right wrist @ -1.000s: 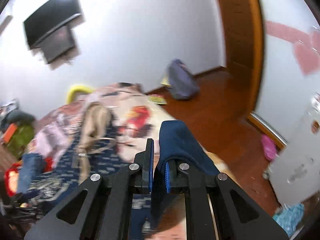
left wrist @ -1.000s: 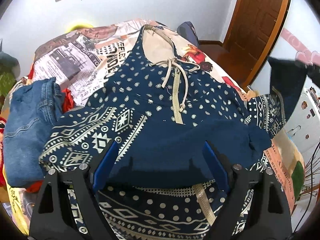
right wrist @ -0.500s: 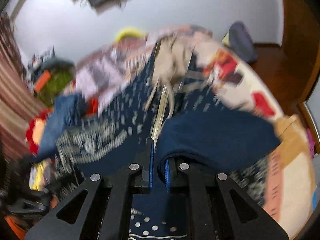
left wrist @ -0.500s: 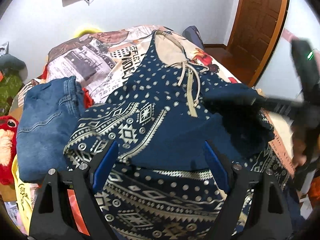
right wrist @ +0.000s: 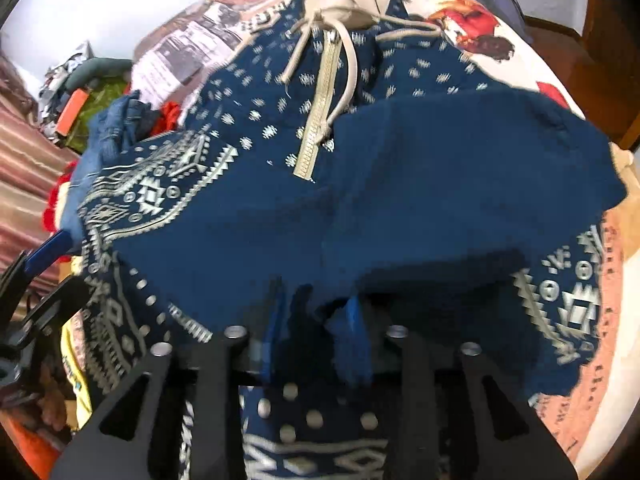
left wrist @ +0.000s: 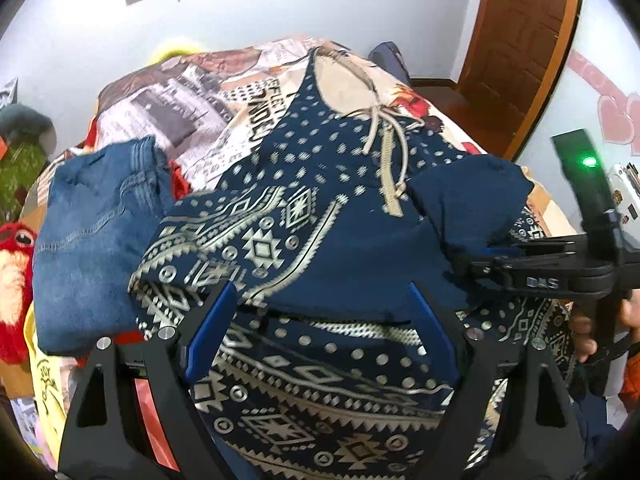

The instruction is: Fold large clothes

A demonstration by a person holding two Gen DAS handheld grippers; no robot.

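1. The hoodie (left wrist: 328, 208) lies face up on the bed (left wrist: 192, 92), hood twd. the far wall, zip (right wrist: 316, 120) and cords in the middle. It is navy w/ pale dots and patterned bands.
2. Step in hand, as it seems: folding the sleeves in over the chest. The left sleeve (left wrist: 256, 232) lies already across the body; the right sleeve (right wrist: 460, 168) is now laid across too, its plain navy inside up.
3. Right tool (right wrist: 316, 332): its jaws have just been opening. The sleeve edge hangs betw. them, but the blue pads look parted from the cloth, so the grip seems let go. The frame is a bit blurred there.
4. Left tool (left wrist: 320, 320): jaws wide apart, clamped on nothing. It hovers over the lower part of the hoodie, near the hem side.
5. Folded jeans (left wrist: 96, 232) lie just beside the hoodie on the bed's left; not part of this step.
6. Next move, as a judgement: draw the right tool back w/o dragging the sleeve, check that both sleeves lie flat. Then both tools prob. need to take the hem corners and bring the bottom up twd. the hood.
7. Risk: the thick cloth may spring back or bunch when released.
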